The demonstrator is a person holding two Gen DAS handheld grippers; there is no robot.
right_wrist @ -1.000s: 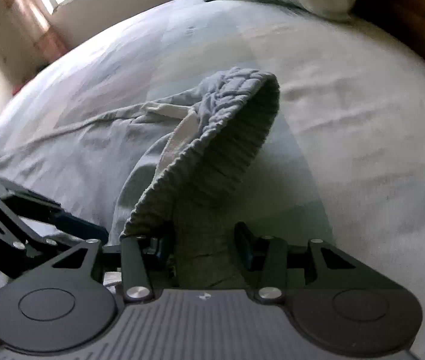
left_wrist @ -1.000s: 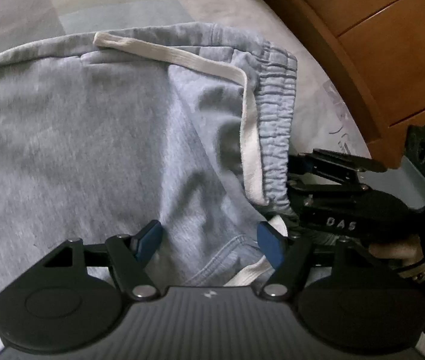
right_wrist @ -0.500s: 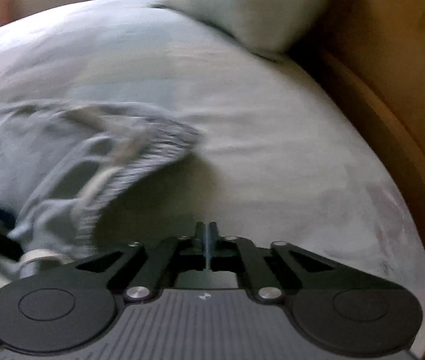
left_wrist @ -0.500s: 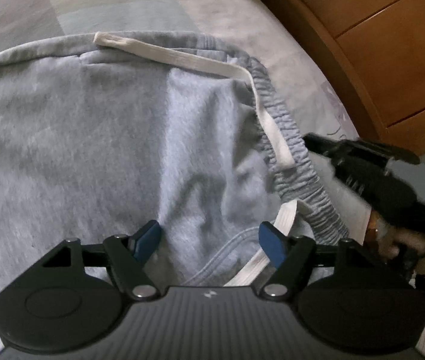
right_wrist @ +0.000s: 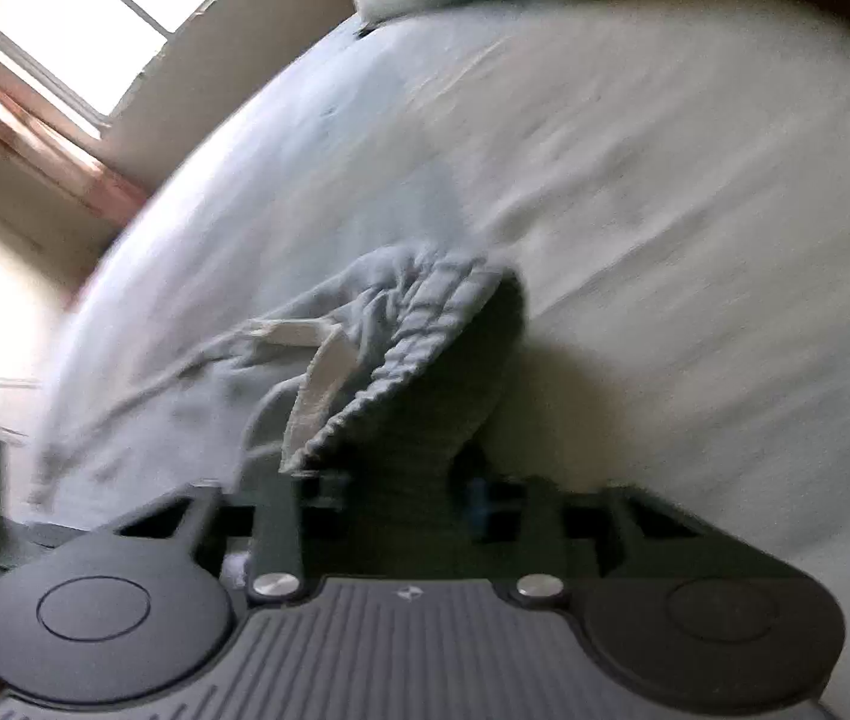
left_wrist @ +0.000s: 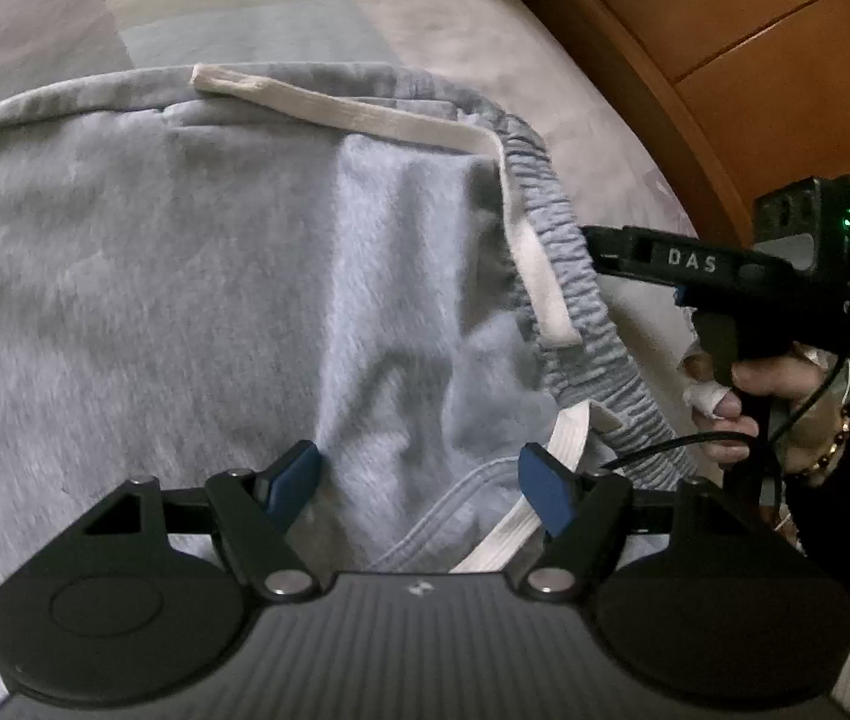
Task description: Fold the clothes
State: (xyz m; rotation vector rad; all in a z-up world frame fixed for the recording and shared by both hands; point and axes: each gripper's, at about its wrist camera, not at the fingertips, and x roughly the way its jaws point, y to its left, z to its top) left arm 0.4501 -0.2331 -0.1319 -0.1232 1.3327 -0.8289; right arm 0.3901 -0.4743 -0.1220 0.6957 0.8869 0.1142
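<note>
The bed carries the grey sweatpants, spread flat with the waistband toward the wooden frame and the white drawstring lying loose across it; the left gripper hovers with its jaws spread wide over the cloth, pinching nothing; the right gripper has the waistband between its fingers, jaws easing apart, though blur hides whether the pads press. A clean fold likely needs a firm pinch on the elastic edge, the drawstring tucked clear, and the left gripper pinning the seat.
</note>
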